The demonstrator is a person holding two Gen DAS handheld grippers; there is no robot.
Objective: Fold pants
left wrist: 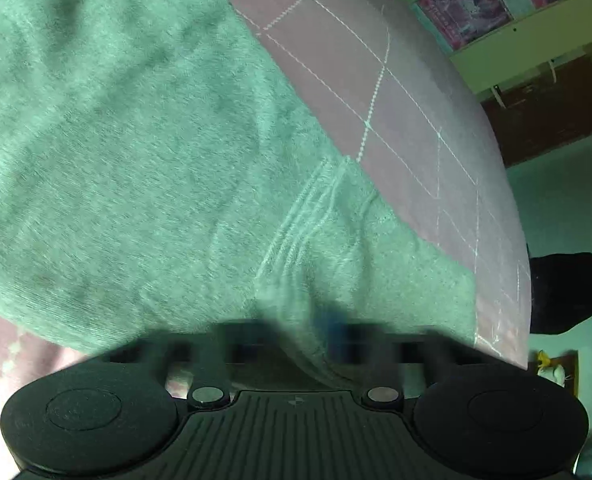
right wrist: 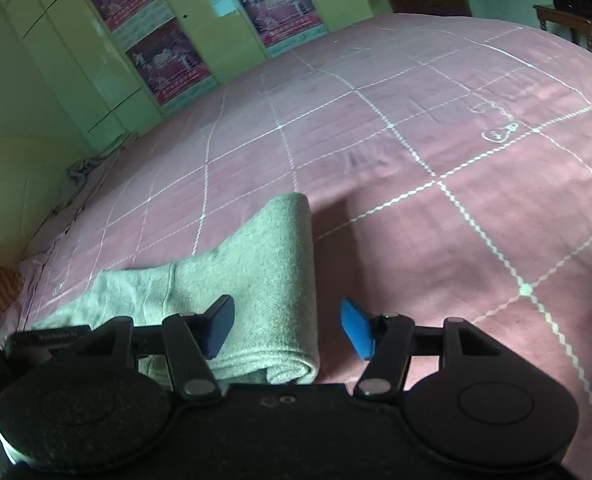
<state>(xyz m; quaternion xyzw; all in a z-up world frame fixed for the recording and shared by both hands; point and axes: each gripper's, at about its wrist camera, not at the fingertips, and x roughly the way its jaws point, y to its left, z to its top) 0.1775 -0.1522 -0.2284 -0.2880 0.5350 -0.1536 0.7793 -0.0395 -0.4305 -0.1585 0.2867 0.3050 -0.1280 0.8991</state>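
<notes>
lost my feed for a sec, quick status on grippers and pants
Left gripper blurred, closing on pants fabric. Right gripper open, folded edge between its fingers. Pants part-folded on bed. Nothing in the way.

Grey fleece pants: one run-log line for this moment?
grey fleece pants: folded, on pink checked bedspread | right tongs: open over fold | left tongs: blurred

The pants [right wrist: 263,280] lie on the bed [right wrist: 436,168], their folded edge between the right gripper's [right wrist: 287,330] jaws; the wardrobe [right wrist: 75,60] stands beyond the bed.
</notes>
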